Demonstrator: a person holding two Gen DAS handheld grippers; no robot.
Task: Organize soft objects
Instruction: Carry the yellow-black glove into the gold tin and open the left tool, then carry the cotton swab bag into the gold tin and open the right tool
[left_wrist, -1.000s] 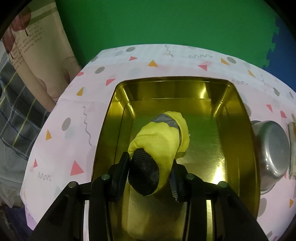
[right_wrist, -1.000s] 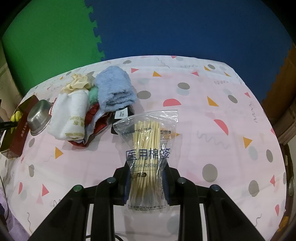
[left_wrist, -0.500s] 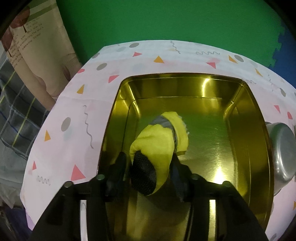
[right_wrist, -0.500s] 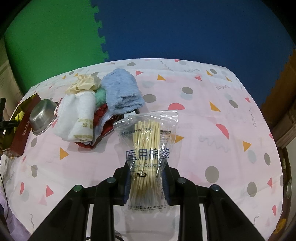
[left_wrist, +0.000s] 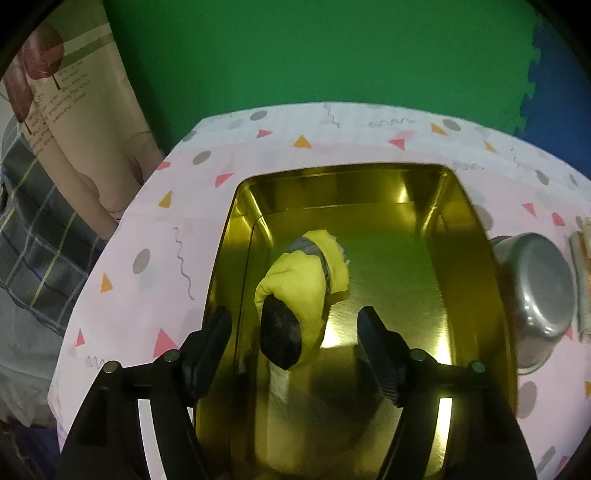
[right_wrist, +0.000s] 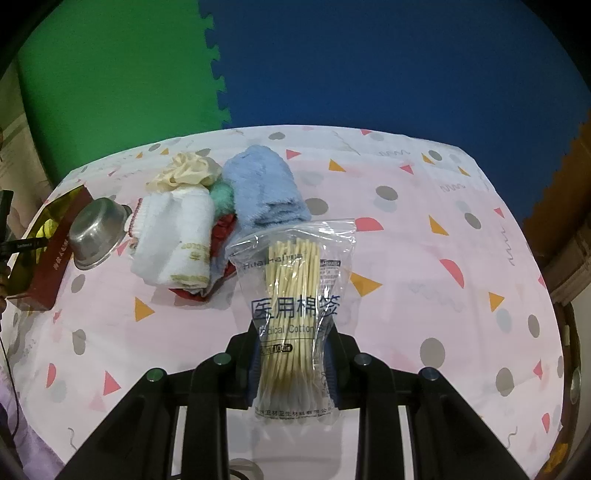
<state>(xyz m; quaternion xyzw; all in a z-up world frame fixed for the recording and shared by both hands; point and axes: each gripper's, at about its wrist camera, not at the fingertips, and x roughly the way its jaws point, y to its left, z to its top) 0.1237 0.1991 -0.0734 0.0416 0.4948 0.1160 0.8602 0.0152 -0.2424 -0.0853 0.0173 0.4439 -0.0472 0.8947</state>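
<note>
Yellow cloth (left_wrist: 301, 284) — apparently loose — in gold tin (left_wrist: 465, 236)

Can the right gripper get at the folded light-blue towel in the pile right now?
Probably not yet. The right gripper is shut on the clear bag of cotton swabs, so its jaws are occupied. The light-blue towel lies uncovered atop the pile ahead; nothing else blocks it.

Yellow glove (left_wrist: 301, 280), gold tin (left_wrist: 476, 236), blue towel (right_wrist: 264, 188), pink patterned tablecloth (right_wrist: 406, 236)
</note>
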